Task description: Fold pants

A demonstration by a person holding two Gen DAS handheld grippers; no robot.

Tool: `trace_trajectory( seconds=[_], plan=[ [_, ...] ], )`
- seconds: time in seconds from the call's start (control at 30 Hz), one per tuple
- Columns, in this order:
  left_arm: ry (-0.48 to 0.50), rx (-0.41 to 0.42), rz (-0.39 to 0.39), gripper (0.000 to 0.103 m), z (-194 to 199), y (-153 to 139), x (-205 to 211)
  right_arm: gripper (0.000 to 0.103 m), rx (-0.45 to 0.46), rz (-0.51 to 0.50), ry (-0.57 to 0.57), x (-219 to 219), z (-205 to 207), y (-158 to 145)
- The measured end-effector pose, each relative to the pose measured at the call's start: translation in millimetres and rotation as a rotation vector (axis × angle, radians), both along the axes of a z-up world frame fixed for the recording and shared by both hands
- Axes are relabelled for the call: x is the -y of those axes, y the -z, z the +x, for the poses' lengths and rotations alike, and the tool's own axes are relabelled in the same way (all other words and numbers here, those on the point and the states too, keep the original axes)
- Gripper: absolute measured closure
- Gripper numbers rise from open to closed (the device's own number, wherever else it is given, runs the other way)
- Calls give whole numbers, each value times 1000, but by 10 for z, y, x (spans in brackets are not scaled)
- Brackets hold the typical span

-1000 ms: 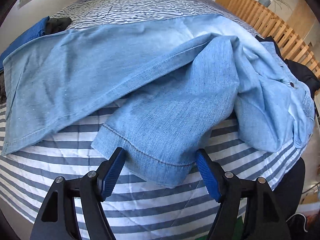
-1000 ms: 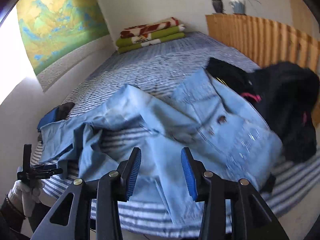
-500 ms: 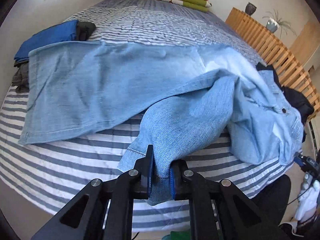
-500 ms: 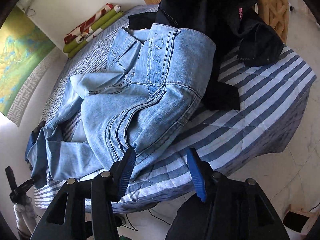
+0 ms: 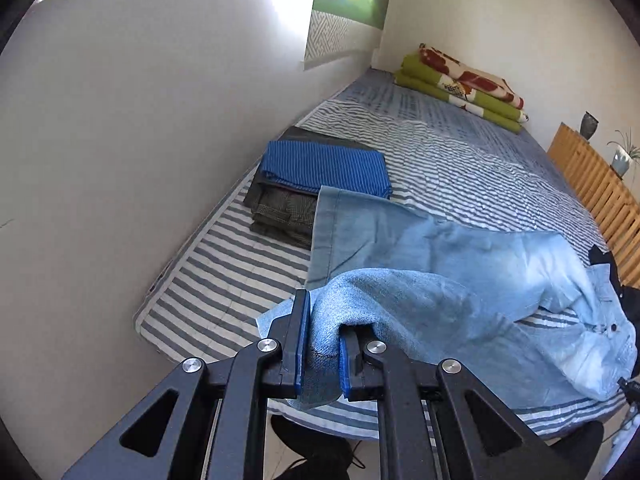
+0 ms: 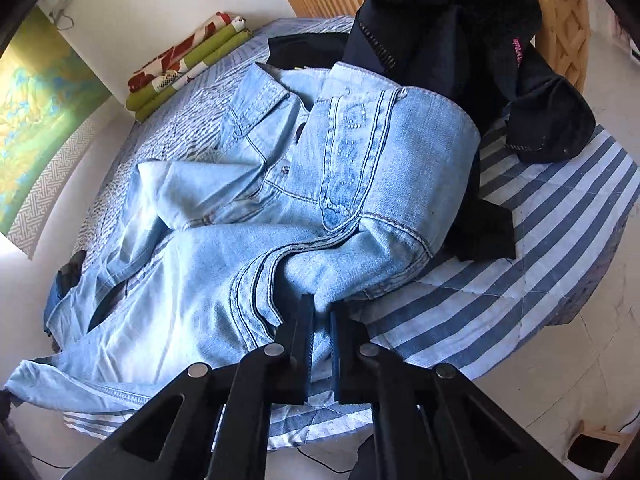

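Observation:
Light blue jeans point(image 5: 460, 272) lie spread across the striped bed point(image 5: 224, 280). My left gripper point(image 5: 323, 344) is shut on the hem end of one leg, held up over the bed's near edge. The other leg lies flat behind it, running toward the wall. In the right wrist view the jeans' waist and seat point(image 6: 360, 168) are bunched up, button showing. My right gripper point(image 6: 322, 340) is shut on a fold of the jeans at the hip, near the bed's front edge.
A folded stack with a blue striped cloth on top point(image 5: 324, 168) sits by the wall. Black clothes point(image 6: 460, 40) are piled beside the jeans' waist against a wooden slatted rail point(image 5: 600, 192). Folded green-and-red blankets point(image 5: 464, 88) lie at the far end.
My left gripper, shut on the leg hem, has lifted and swung it toward the wall side. My right gripper went from open over the waist to shut on the denim.

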State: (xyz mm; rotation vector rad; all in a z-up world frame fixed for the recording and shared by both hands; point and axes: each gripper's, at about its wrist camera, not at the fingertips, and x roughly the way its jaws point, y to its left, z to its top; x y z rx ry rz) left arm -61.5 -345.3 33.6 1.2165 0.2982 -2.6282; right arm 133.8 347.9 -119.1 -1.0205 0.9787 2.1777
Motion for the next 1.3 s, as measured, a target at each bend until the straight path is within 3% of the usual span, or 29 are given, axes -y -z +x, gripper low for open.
trace_trajectory(
  seconds=[0.07, 0.17, 0.33, 0.4, 0.47, 0.5, 0.53, 0.6, 0.67, 0.77, 0.87, 1.03, 1.1, 1.2, 1.3],
  plan=[
    [17, 23, 8, 91, -169, 114, -26, 97, -16, 2, 12, -24, 41, -85],
    [64, -7, 4, 91, -519, 113, -244, 97, -34, 11, 26, -56, 64, -210],
    [157, -209, -39, 90, -736, -395, -514, 97, -26, 49, 45, -29, 117, -330],
    [163, -228, -46, 87, -703, -401, -476, 97, -10, 51, 44, -12, 151, -300],
    [171, -155, -44, 80, -685, -167, -340, 98, 10, 45, 48, 12, 197, -222],
    [154, -83, -68, 63, -674, 23, -254, 98, 23, 40, 48, 24, 213, -173],
    [119, -6, -94, 52, -627, 246, -133, 98, 37, 35, 47, 41, 223, -123],
    [55, 141, -107, 52, -509, 718, 104, 98, 60, 27, 42, 68, 227, -33],
    [-19, 213, -107, 54, -355, 1013, 278, 98, 80, 37, 35, 90, 207, 12],
    [-79, 193, -41, 54, -156, 1099, 421, 98, 107, 58, 28, 103, 157, 30],
    [-84, 164, -27, 53, -119, 1024, 403, 98, 140, 76, 18, 106, 102, 26],
    [13, 157, 67, 47, -415, 966, 108, 95, 138, 90, 13, 148, 122, -47],
    [77, 163, 58, 41, -624, 972, -160, 94, 141, 109, 1, 196, 116, -86],
    [152, 240, -38, 37, -1044, 1125, -619, 94, 157, 136, -11, 255, 93, -120],
    [133, 357, -24, 37, -1446, 1389, -845, 94, 160, 131, -5, 261, 92, -125]
  ],
)
